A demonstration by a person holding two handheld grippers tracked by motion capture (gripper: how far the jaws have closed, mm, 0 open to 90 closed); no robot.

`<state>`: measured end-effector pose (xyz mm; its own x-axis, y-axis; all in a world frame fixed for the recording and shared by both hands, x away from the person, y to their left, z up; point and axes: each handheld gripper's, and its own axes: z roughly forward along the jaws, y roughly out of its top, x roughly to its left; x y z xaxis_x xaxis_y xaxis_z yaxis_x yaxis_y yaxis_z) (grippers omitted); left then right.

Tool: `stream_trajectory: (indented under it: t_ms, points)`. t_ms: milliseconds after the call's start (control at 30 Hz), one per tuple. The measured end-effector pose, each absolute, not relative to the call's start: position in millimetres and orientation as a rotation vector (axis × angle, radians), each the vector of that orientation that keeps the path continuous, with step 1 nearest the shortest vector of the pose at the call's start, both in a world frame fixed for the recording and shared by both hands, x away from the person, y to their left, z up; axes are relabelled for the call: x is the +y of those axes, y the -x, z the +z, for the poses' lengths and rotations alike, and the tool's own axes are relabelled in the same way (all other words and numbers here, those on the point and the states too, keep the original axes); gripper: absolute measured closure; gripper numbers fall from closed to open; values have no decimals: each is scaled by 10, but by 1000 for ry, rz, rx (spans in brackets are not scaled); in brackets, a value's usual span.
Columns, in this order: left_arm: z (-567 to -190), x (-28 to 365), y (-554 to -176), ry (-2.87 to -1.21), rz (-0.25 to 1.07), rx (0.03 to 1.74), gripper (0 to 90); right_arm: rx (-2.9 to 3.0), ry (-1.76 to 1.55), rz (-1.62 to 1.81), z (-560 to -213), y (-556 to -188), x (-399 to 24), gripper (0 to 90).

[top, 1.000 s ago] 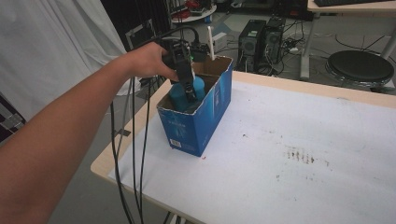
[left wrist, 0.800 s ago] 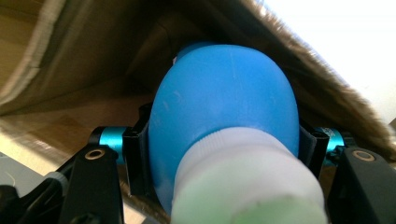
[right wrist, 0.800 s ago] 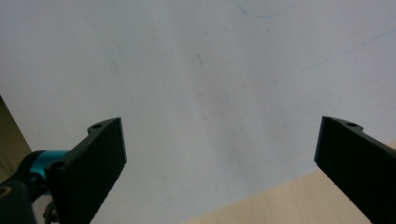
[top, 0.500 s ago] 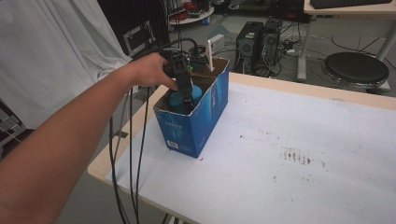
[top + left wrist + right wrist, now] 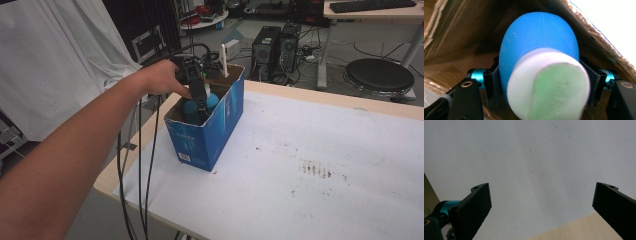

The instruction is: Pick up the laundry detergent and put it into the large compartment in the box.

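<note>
White-covered table [image 5: 310,165], computer towers [image 5: 277,47] behind — blue bottle [image 5: 536,47] in blue box [image 5: 210,135], white cap toward camera; left gripper [image 5: 200,102] just loosening beside it, right gripper [image 5: 541,202] wide apart.

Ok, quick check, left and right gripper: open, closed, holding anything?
Left gripper: inside the blue box, jaws just opening around the blue bottle; whether the pads press it cannot be told.
Right gripper: open, holding nothing.

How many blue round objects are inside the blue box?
2. One blue object sits between the left tool's jaws; another lies just behind it in the box. More may be hidden.
</note>
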<state>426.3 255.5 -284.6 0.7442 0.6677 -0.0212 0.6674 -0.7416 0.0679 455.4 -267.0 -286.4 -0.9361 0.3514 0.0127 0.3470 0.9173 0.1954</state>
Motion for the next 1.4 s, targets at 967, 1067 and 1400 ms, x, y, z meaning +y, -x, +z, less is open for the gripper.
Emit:
stream_trajectory:
  t_ms: [967, 1067, 1400]
  points:
    - [-1980, 2413, -3939, -2619, 70, 1130, 236, 3023, -533, 348, -2756, -4433, -2701, 12]
    - [-1984, 2354, -3931, -2615, 74, 1128, 237, 3020, -535, 348, -2733, -4406, -2712, 12]
    - [-2017, 2081, -3885, -2715, 100, 995, 19, 2999, -523, 376, -2682, -4341, -2753, 12]
